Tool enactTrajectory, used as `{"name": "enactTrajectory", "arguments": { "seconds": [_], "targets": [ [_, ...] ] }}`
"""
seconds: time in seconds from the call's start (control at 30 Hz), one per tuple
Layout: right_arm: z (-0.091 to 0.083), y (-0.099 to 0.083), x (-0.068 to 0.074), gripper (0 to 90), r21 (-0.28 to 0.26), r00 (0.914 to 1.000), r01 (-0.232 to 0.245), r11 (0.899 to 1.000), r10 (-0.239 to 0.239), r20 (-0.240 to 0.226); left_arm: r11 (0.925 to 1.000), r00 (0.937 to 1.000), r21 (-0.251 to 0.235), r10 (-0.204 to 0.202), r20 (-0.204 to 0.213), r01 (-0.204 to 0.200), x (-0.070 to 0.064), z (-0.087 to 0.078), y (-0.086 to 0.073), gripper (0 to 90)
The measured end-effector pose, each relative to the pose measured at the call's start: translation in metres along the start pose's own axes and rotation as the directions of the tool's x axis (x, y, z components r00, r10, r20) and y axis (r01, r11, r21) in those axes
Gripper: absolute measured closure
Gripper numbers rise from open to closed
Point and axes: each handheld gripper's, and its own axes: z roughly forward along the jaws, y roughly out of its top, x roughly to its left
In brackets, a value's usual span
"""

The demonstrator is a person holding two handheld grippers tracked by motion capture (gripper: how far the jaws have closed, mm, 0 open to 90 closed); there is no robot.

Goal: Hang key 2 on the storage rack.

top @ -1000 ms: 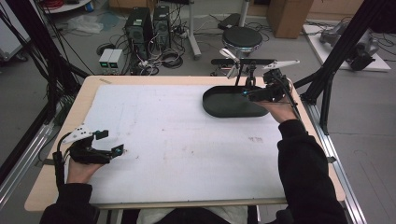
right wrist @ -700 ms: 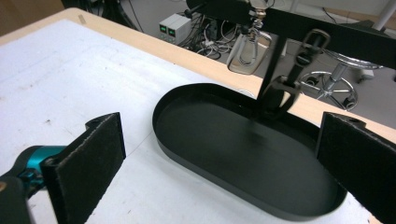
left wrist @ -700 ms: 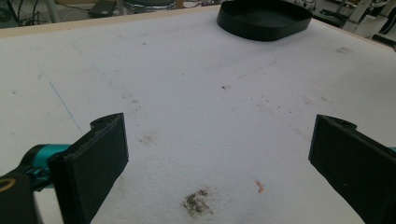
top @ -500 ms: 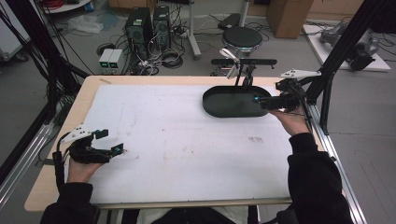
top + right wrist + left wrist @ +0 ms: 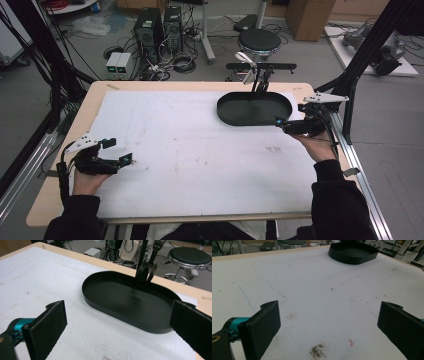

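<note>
A black oval tray (image 5: 252, 110) lies empty at the far right of the white sheet (image 5: 190, 150). My right gripper (image 5: 290, 116) hovers just off the tray's near right end, open, with nothing between its jaws. In the right gripper view the tray (image 5: 120, 295) lies straight ahead between the wide-spread pads (image 5: 48, 325). My left gripper (image 5: 117, 151) rests low at the near left of the table, open and empty. In the left gripper view the stained sheet (image 5: 319, 297) lies in front of the gripper and the tray (image 5: 353, 251) stands far off.
A black clamp on a stand (image 5: 260, 80) rises at the tray's far edge, also seen as the clamp (image 5: 145, 267) in the right gripper view. Black frame posts (image 5: 362, 60) flank the table's right side. A stool (image 5: 259, 40) and computers (image 5: 160, 25) stand on the floor beyond.
My right gripper has drawn back from over the tray's right end toward the near right, and now stands just off the tray. The left gripper has not moved.
</note>
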Motion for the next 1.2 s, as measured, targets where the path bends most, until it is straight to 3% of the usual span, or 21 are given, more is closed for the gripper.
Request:
{"name": "enactTrajectory", "arguments": {
  "seconds": [0.4,0.6,1.2],
  "targets": [
    [-0.003,-0.035,0.001,0.8,-0.023,0.9998,-0.017,1.0,0.017,0.007,1.0,1.0,0.001,0.001,0.002,-0.001,0.0,0.001,0.0,5.2],
    [-0.001,-0.052,0.003,0.8,-0.046,0.9999,0.002,0.999,-0.001,0.012,1.0,1.0,0.002,0.001,0.004,-0.001,0.0,0.002,0.0,5.2],
    [0.0,-0.108,0.004,0.8,-0.087,0.9988,-0.048,0.995,0.047,-0.013,1.0,1.0,0.006,0.001,0.007,-0.001,0.0,0.002,0.0,5.2]
  ]
}}
